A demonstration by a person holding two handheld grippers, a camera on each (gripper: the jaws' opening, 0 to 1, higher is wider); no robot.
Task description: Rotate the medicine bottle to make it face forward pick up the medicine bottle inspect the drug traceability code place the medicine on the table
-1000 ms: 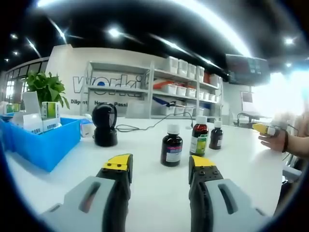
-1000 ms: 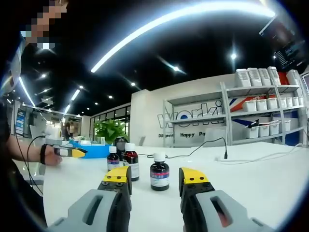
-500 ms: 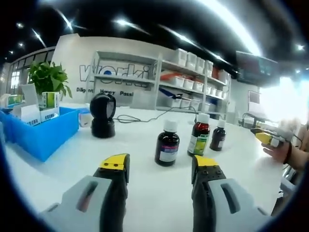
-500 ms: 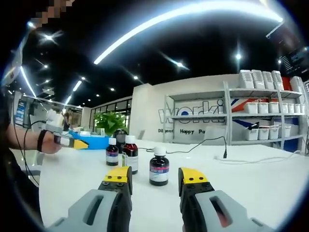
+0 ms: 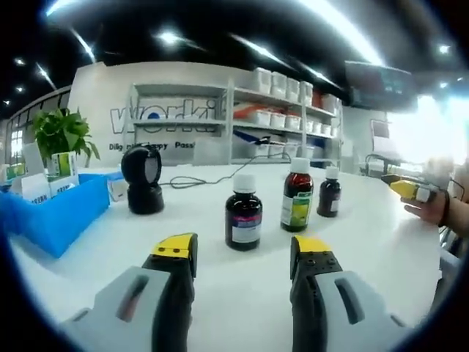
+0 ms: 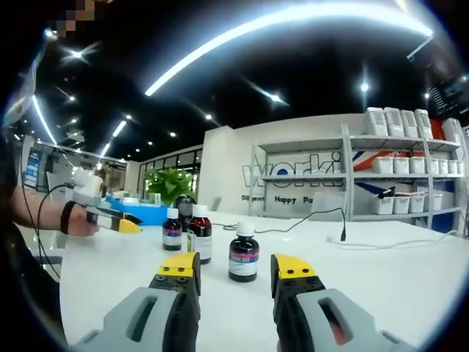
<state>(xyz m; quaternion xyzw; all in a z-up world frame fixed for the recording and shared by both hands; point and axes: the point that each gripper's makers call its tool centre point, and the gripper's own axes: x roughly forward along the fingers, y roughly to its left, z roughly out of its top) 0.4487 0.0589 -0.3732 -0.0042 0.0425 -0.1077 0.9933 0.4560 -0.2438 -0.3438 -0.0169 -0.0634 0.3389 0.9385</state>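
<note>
I hold my left gripper (image 5: 239,253) and right gripper (image 6: 233,265) low over the white table (image 5: 366,235), jaws apart and empty, both lined up on the nearest medicine bottle (image 5: 243,221), which stands upright just ahead. Two more bottles (image 5: 297,204) wait just behind it, a black barcode scanner (image 5: 143,180) further left, likely for the traceability check.
</note>
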